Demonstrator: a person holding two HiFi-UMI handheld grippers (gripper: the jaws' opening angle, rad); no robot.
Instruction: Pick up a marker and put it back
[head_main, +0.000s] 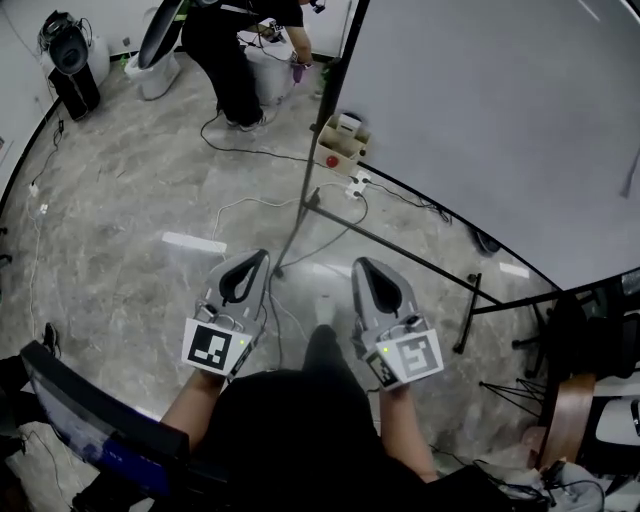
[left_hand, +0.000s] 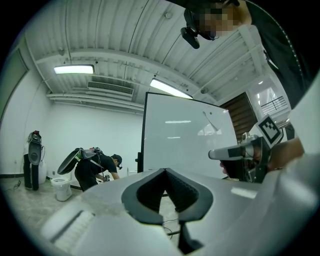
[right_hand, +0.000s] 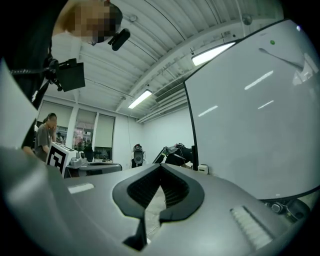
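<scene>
Both my hand-held grippers are clenched shut and empty. The left hand-held gripper (head_main: 258, 262) and the right hand-held gripper (head_main: 362, 264) point level, side by side, toward the whiteboard (head_main: 500, 120). I cannot pick out the marker for certain. A slim, slanted dark stick (head_main: 630, 175) at the board's right edge is too small to tell.

A thin dark marker-like stick (head_main: 631, 172) sits slanted on the grey-white whiteboard (head_main: 480, 120), near its top edge; colour and cap unclear.
</scene>
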